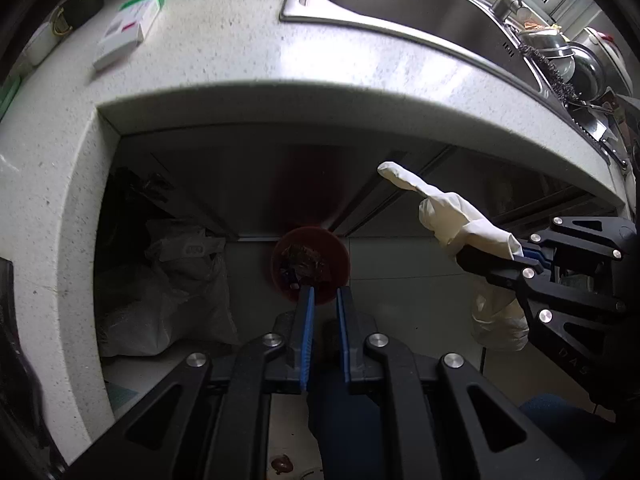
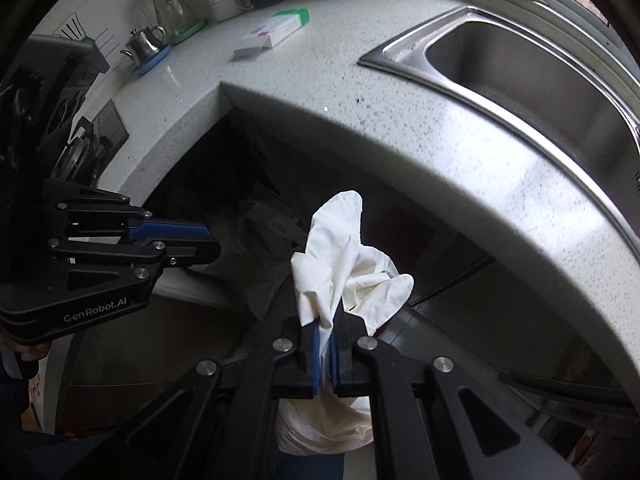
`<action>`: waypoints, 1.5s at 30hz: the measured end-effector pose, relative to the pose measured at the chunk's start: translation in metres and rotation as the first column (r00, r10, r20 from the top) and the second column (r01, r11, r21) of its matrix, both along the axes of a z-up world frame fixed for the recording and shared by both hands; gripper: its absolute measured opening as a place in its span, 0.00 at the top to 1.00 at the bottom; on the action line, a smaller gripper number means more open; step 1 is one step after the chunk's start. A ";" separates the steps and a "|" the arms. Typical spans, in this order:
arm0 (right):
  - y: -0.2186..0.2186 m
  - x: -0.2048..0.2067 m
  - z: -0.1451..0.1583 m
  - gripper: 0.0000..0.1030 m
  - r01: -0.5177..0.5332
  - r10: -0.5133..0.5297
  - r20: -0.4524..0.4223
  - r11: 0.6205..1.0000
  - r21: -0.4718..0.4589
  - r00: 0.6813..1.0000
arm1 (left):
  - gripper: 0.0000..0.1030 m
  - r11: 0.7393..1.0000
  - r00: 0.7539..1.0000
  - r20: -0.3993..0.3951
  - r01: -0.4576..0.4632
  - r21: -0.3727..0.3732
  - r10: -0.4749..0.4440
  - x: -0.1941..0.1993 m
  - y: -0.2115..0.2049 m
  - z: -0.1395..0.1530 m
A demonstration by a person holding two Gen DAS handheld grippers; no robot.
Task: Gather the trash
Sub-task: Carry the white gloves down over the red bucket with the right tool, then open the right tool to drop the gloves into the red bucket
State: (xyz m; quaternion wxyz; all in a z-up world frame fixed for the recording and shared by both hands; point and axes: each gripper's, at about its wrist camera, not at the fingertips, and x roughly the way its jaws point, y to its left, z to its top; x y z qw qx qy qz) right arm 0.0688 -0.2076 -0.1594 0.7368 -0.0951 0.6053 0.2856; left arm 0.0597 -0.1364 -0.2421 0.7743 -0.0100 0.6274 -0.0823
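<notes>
A crumpled white glove [image 2: 344, 264] is clamped between the blue pads of my right gripper [image 2: 326, 320], which is shut on it; one part sticks out past the fingertips and the rest hangs below. In the left wrist view the same glove [image 1: 448, 216] juts out of the right gripper [image 1: 520, 256] at the right. On the floor by the cabinet stands a round red bin [image 1: 310, 266] with dark scraps inside. My left gripper [image 1: 325, 300] points down at it from above, its jaws shut with a narrow gap and nothing seen between them. The right wrist view shows the left gripper [image 2: 214, 246] from the side.
The speckled counter [image 1: 240, 92] curves over the floor nook, with a steel sink [image 1: 400, 0] and a white box with a green edge [image 1: 128, 28] on it. Plastic bags [image 1: 168, 292] are piled on the floor left of the bin. Pots [image 1: 560, 64] sit past the sink.
</notes>
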 end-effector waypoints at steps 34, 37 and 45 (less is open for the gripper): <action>0.017 0.026 -0.333 0.44 0.012 -0.014 -0.197 1.000 -0.012 0.980 | 0.37 0.998 0.985 -0.162 -0.057 0.028 0.061 0.048 0.047 -0.314; 0.015 0.022 -0.324 0.36 0.016 -0.020 -0.156 0.999 -0.028 0.988 | 0.23 0.998 0.988 -0.147 -0.047 0.032 0.051 0.046 0.047 -0.309; 0.016 0.022 -0.294 0.12 0.024 -0.027 -0.108 0.999 -0.021 0.994 | 0.16 0.998 0.993 -0.111 -0.030 0.058 0.036 0.040 0.043 -0.270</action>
